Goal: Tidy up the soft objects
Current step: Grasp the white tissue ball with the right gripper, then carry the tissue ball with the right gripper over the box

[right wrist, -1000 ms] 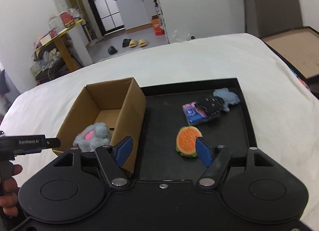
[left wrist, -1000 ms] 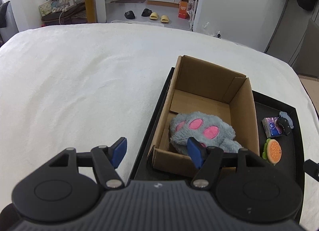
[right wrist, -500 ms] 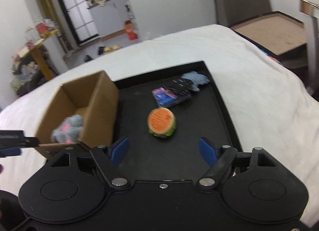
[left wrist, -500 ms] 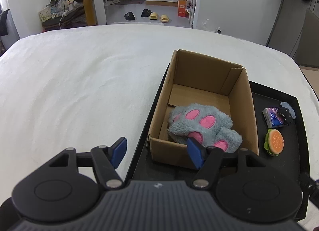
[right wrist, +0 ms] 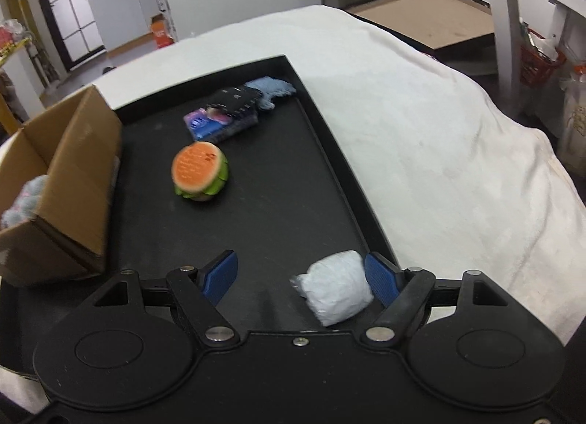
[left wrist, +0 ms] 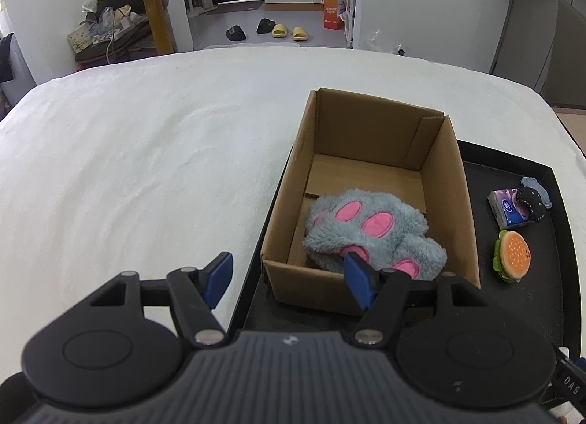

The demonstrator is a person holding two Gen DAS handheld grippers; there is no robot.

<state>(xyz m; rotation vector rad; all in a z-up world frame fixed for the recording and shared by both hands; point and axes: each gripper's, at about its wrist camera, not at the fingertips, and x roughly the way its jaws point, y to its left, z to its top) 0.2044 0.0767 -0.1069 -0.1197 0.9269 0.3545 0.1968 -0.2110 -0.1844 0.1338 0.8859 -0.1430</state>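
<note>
From the left wrist, the left gripper (left wrist: 289,279) hangs spread wide and empty over the near edge of the cardboard box (left wrist: 370,204), where the grey paw plush (left wrist: 370,230) lies. From the right wrist, the right gripper (right wrist: 300,275) is spread too, a white wrapped bundle (right wrist: 338,292) beside its right finger on the black tray (right wrist: 329,153), well apart from the burger toy (right wrist: 199,171) and tissue pack (right wrist: 219,122).

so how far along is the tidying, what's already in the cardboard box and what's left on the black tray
Done: the grey plush paw with pink pads lies inside the brown cardboard box. In hand: nothing gripped; the open right gripper brackets a white wrapped bundle on the black tray. Left: that bundle, the orange burger toy, the purple tissue pack and the black-and-blue fabric piece. The left gripper is open.
</note>
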